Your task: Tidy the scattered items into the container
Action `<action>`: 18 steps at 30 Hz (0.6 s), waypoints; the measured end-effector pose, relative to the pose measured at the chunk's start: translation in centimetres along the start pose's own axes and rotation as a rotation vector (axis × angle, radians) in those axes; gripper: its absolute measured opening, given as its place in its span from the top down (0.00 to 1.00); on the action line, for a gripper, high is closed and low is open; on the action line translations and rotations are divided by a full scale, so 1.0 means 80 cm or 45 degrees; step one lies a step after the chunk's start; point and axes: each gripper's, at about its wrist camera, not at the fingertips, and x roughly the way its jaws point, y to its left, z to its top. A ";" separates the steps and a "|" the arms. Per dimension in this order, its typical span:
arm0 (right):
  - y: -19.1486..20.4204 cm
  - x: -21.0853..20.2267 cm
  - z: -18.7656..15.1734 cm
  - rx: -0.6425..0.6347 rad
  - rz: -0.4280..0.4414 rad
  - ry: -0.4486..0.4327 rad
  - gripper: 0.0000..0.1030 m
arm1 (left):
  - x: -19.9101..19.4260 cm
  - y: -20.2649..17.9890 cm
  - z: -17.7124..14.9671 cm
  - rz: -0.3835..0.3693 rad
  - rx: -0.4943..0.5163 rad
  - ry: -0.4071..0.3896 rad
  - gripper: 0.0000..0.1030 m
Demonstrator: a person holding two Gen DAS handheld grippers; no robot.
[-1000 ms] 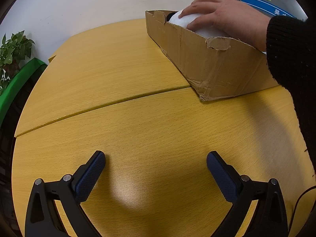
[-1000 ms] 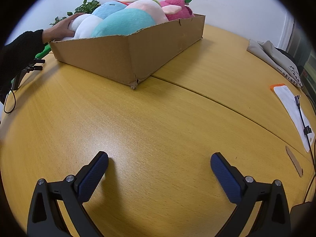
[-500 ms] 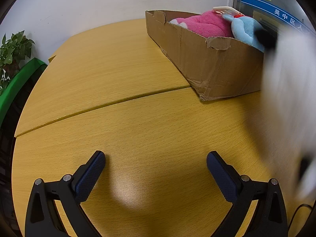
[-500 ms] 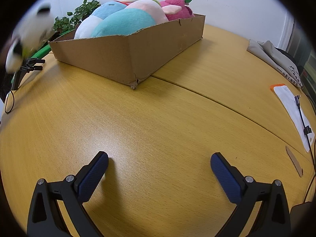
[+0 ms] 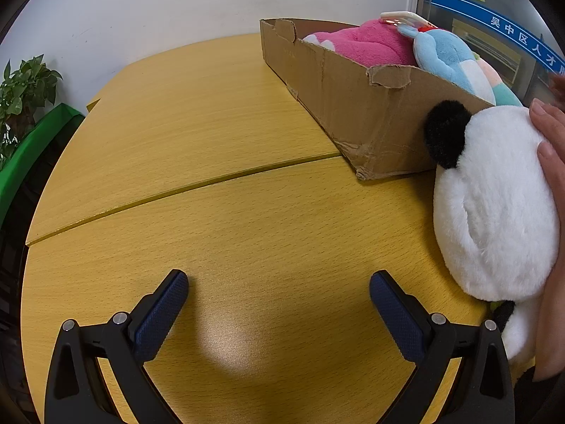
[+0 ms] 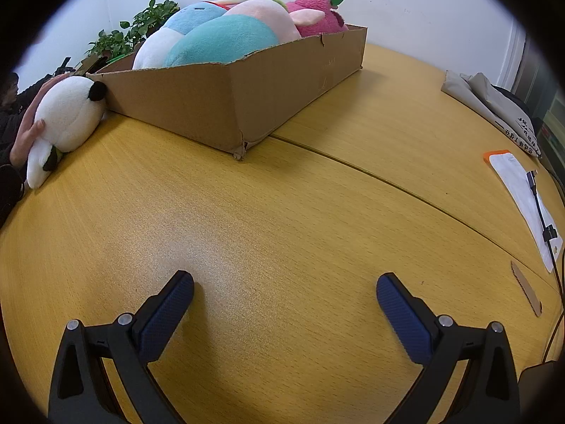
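Panda plush (image 5: pixel 494 205) now lies on the table (image 5: pixel 197 134) at the right, against the cardboard box (image 5: pixel 356 106), a hand (image 5: pixel 551 162) on it; half a second ago it was a blur. Left gripper (image 5: pixel 279 295) is spread, empty. Right view: panda at far left beside the box, right gripper (image 6: pixel 285 296) spread, empty.
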 end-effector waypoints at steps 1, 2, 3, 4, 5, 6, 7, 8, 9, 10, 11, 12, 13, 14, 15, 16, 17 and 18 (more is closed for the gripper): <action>0.000 0.000 0.000 0.000 0.000 0.000 0.00 | 0.000 0.000 0.000 0.000 0.000 0.000 0.00; 0.000 0.000 0.000 0.000 0.000 0.000 0.00 | 0.000 0.000 0.000 0.000 0.000 0.000 0.00; 0.000 0.000 0.000 0.000 0.000 0.000 0.00 | 0.000 0.000 0.000 0.000 0.000 0.000 0.00; 0.000 0.000 0.000 0.000 0.000 0.000 0.00 | 0.000 0.000 0.000 0.000 0.000 0.000 0.00; 0.000 0.000 0.000 0.000 0.000 0.000 0.00 | 0.000 0.000 0.000 0.000 -0.001 0.000 0.00; 0.000 0.000 0.000 0.000 0.000 0.000 0.00 | 0.000 0.001 0.000 0.000 -0.001 0.000 0.00; 0.000 0.000 0.000 0.000 0.000 0.000 0.00 | 0.000 0.001 0.001 0.000 -0.001 0.000 0.00; 0.000 0.001 0.001 0.000 0.000 0.000 0.00 | 0.000 0.001 0.000 0.000 -0.001 0.000 0.00; 0.000 0.000 0.000 0.000 0.000 0.000 0.00 | 0.000 0.001 0.000 0.000 -0.001 0.000 0.00; 0.000 0.000 0.000 0.000 0.000 0.000 0.00 | 0.000 0.001 0.000 0.000 -0.001 0.000 0.00; 0.000 0.001 0.001 0.000 0.000 0.000 0.00 | -0.001 0.001 0.000 0.001 -0.001 0.000 0.00; 0.000 0.001 0.001 0.000 0.000 0.000 0.00 | 0.000 0.001 0.000 0.001 -0.001 0.000 0.00; 0.000 0.001 0.001 0.000 0.000 0.000 0.00 | 0.000 0.001 0.000 0.001 -0.001 0.000 0.00; 0.000 0.001 0.001 0.000 0.000 0.000 0.00 | 0.000 0.001 0.000 0.001 -0.001 0.000 0.00; 0.000 0.001 0.001 0.000 0.000 0.000 0.00 | 0.000 0.001 0.000 0.001 -0.001 0.000 0.00; 0.000 0.001 0.001 0.000 0.000 0.000 0.00 | 0.000 0.002 0.000 0.001 -0.002 0.000 0.00; 0.000 0.001 0.000 0.000 0.000 0.000 0.00 | -0.001 0.002 0.000 0.001 -0.002 0.000 0.00; 0.000 0.001 0.001 0.000 0.000 0.000 0.00 | -0.001 0.002 0.000 0.001 -0.002 0.000 0.00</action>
